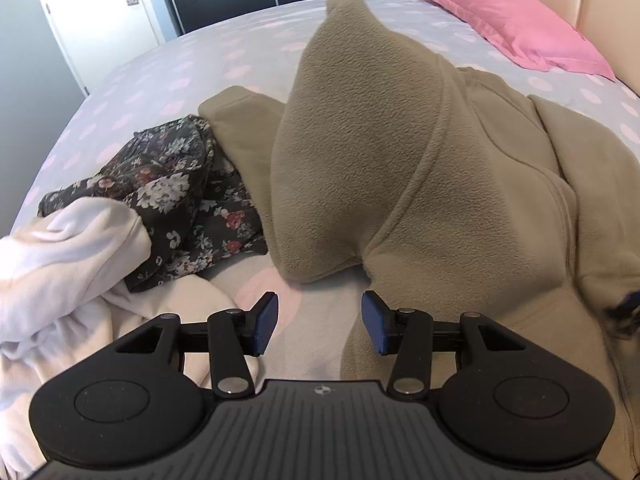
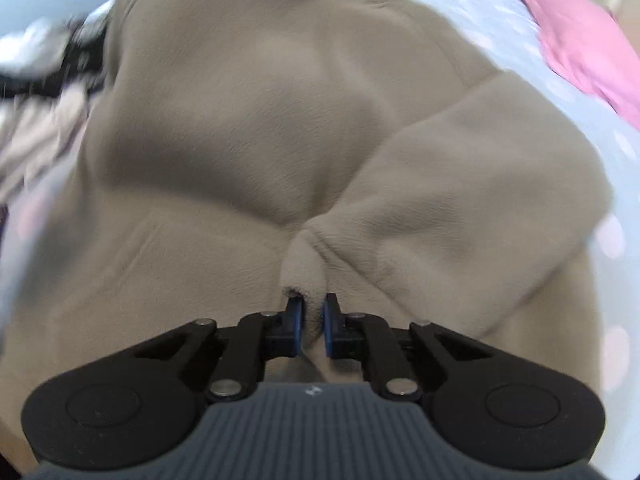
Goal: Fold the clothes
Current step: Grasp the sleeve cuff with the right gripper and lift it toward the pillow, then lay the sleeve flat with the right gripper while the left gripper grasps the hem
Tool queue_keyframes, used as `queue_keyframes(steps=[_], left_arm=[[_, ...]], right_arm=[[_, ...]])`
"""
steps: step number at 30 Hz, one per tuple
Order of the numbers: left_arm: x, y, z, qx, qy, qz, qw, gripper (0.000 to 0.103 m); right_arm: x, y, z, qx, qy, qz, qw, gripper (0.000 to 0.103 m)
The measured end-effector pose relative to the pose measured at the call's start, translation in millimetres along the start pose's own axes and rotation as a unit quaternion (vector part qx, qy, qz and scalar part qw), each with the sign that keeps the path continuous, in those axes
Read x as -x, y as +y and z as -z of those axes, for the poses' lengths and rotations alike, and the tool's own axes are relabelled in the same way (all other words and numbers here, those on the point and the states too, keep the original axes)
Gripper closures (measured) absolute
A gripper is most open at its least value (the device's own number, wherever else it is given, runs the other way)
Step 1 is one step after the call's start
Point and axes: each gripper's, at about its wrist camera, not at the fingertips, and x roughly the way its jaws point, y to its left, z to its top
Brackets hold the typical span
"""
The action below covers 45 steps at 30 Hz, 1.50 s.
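A tan fleece garment (image 1: 400,160) lies rumpled across the bed, one part standing up in a peak toward the far side. My left gripper (image 1: 319,322) is open just in front of the fleece's near edge, with nothing between its blue pads. In the right wrist view the same fleece (image 2: 280,120) fills the frame, blurred by motion. My right gripper (image 2: 311,326) is shut on a pinched fold of the fleece's edge. The right gripper's blue tip (image 1: 624,312) shows blurred at the right edge of the left wrist view.
A dark floral garment (image 1: 176,196) and white clothes (image 1: 68,252) are heaped on the left. The bed's spotted cover (image 1: 200,60) stretches back to a pink pillow (image 1: 520,20) at the headboard. A white door and dark wardrobe stand beyond.
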Motion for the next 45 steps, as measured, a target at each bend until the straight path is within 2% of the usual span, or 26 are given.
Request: queue_keyframes(steps=[2,8,12,16,22,24,28,32,35,36,39,42,44,45], left_arm=[[-2.8,2.2,0.3,0.005,0.007,-0.009,0.9999,0.059],[-8.6,11.1,-1.1,0.030,0.022,-0.020,0.9991,0.059],[-13.7,16.8,-2.1,0.043,0.027,-0.029,0.9983,0.059],[-23.9,24.3,-3.1,0.057,0.036,-0.041,0.9969,0.059],[-45.9,35.0,-5.1,0.074,0.058,-0.067,0.9933,0.059],[-53.7,36.3,-5.1,0.076,0.067,-0.074,0.9921,0.059],[-64.9,34.2,-4.2,0.075,0.080,-0.085,0.9903,0.059],[-69.8,31.3,-3.7,0.085,0.091,-0.088,0.9883,0.059],[-69.1,26.1,-5.3,0.088,0.092,-0.090,0.9877,0.059],[-68.7,24.3,-6.0,0.089,0.092,-0.091,0.9876,0.059],[-67.7,18.9,-8.4,0.091,0.092,-0.093,0.9872,0.059],[-67.4,15.6,-13.1,0.091,0.088,-0.094,0.9875,0.059],[-65.9,17.3,-16.9,0.096,0.080,-0.093,0.9877,0.059],[-64.9,18.5,-19.0,0.099,0.075,-0.092,0.9879,0.059]], right_arm=[[26.8,-15.0,-11.2,-0.002,-0.015,0.021,1.000,0.092],[113.8,-74.7,-54.5,-0.005,-0.071,0.132,0.989,0.093],[161.2,-139.8,-80.6,-0.037,-0.101,0.206,0.973,0.093],[188.9,-213.4,-112.8,-0.081,-0.116,0.280,0.950,0.093],[192.1,-314.1,-151.8,-0.142,-0.118,0.383,0.905,0.094],[186.0,-347.9,-165.1,-0.160,-0.118,0.406,0.892,0.094],[165.7,-401.1,-194.3,-0.155,-0.116,0.469,0.862,0.095],[158.2,-454.4,-213.8,-0.191,-0.122,0.518,0.825,0.095],[156.9,-489.8,-218.5,-0.221,-0.119,0.566,0.786,0.095],[153.4,-498.7,-218.9,-0.223,-0.118,0.575,0.779,0.095],[132.6,-518.9,-211.7,-0.237,-0.090,0.558,0.790,0.094],[105.3,-525.0,-192.4,-0.246,-0.037,0.511,0.823,0.088],[98.6,-517.6,-177.6,-0.245,-0.028,0.493,0.834,0.078],[95.2,-513.9,-170.2,-0.245,-0.024,0.483,0.840,0.066]])
